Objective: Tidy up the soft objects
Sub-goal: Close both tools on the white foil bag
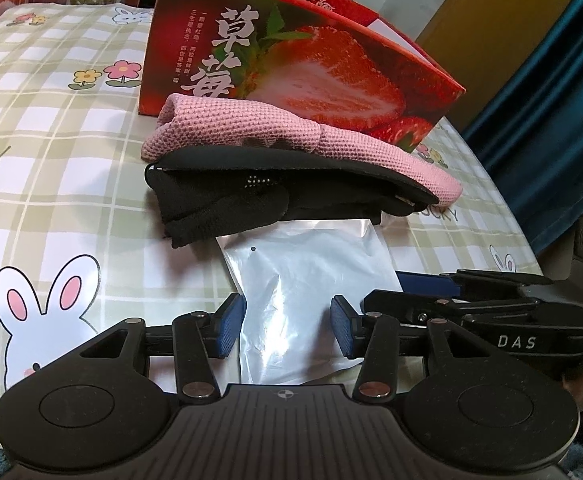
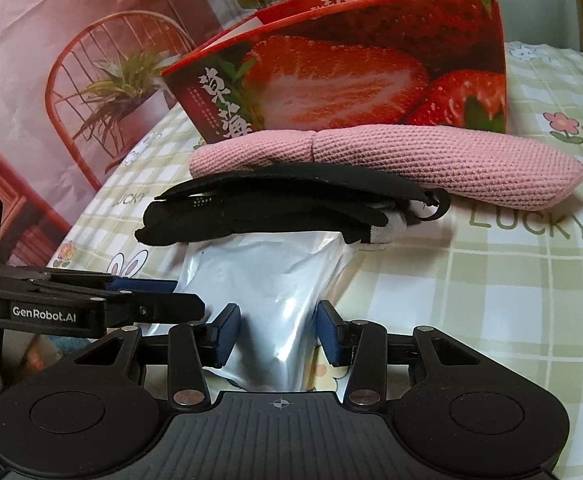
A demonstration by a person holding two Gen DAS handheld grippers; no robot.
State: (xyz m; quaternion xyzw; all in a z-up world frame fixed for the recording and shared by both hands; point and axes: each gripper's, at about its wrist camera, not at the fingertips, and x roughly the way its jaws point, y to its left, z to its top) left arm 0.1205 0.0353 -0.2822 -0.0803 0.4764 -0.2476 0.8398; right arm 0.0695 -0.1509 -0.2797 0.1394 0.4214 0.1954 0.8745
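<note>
Silver pouch (image 1: 307,280) between both tongs, angled downward

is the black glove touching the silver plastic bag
Touching. In the right wrist view the black glove lies over the far end of the silver bag, no gap between them.

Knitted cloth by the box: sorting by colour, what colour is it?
Pink knitted cloth, clearest in the right wrist view.
</note>
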